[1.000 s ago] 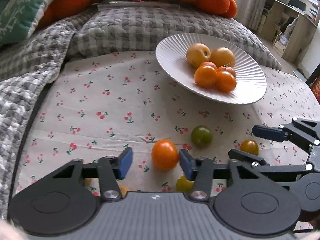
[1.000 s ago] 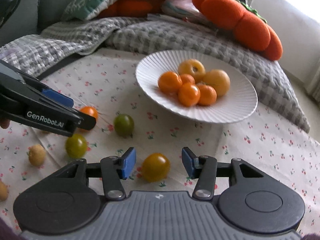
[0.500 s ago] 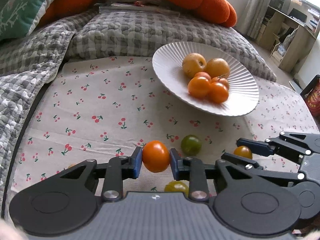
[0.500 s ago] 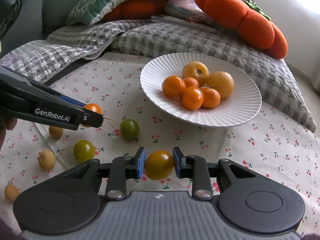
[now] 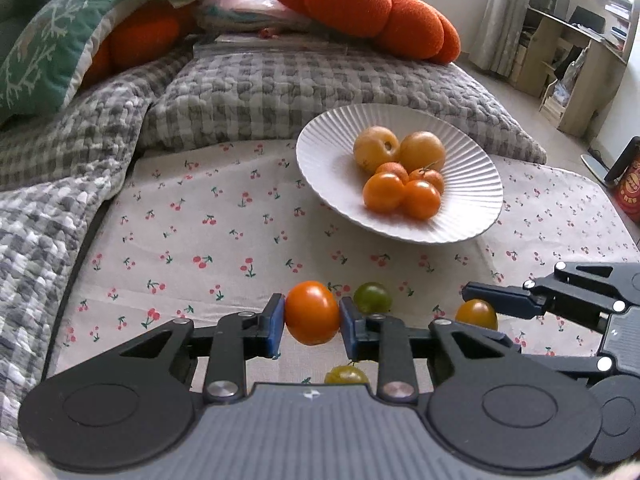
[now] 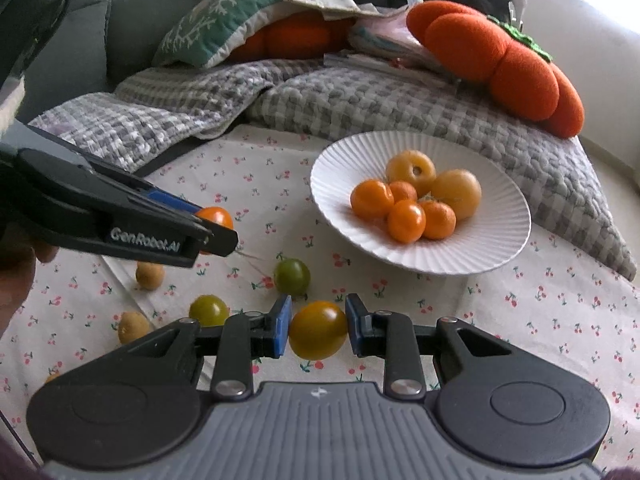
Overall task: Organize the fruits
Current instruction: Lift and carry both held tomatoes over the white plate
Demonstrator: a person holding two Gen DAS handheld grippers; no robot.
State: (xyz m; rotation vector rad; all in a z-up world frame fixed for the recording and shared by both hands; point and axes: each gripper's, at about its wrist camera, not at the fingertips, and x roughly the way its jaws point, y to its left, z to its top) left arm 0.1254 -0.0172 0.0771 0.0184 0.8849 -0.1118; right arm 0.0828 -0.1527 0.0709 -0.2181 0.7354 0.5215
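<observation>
Left gripper (image 5: 312, 322) is pinching an orange tomato (image 5: 312, 312); right gripper (image 6: 318, 328) is clamping a yellow tomato (image 6: 318, 330) — both gripped across the middle, seemingly clear of the cloth (image 5: 224, 220), likely heading for the plate (image 6: 496, 248) — greener ones are sitting behind.

A home living room: a grey sofa (image 6: 80, 32) heaped with a checked quilt (image 5: 280, 84), a green cushion (image 6: 224, 20) and a pumpkin pillow (image 5: 360, 8); curtains (image 5: 504, 16) and cluttered shelves (image 5: 576, 40) behind.
</observation>
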